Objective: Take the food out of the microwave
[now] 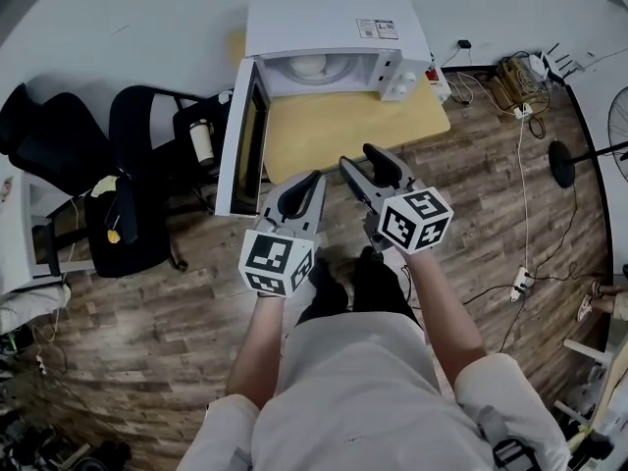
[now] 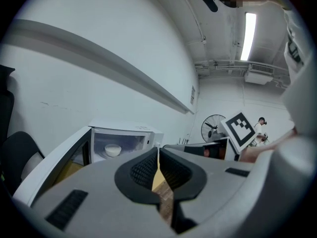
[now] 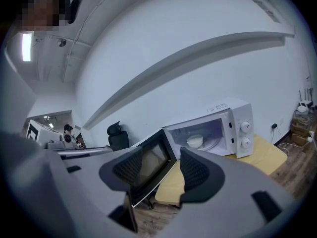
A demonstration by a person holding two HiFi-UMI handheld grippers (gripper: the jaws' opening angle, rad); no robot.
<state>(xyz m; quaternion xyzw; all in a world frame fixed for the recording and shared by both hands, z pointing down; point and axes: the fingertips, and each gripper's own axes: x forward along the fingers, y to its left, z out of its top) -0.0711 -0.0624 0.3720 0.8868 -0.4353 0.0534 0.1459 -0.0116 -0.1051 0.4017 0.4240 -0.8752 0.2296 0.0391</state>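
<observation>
A white microwave (image 1: 334, 37) stands on a small wooden table (image 1: 353, 126) against the wall, its door (image 1: 243, 135) swung wide open to the left. Inside, a white bowl (image 1: 308, 65) sits on the turntable; the same bowl (image 2: 113, 150) shows in the left gripper view and, as the bowl (image 3: 195, 141), in the right gripper view. My left gripper (image 1: 316, 177) hangs short of the table's front edge, its pads meeting at the tips and holding nothing. Beside it, my right gripper (image 1: 359, 157) stands open with an empty gap, well clear of the microwave.
Black office chairs (image 1: 142, 180) crowd the floor left of the open door, with a pale cup (image 1: 202, 141) among them. Cables and a power strip (image 1: 520, 283) lie on the wood floor at the right, near a fan base (image 1: 561, 163).
</observation>
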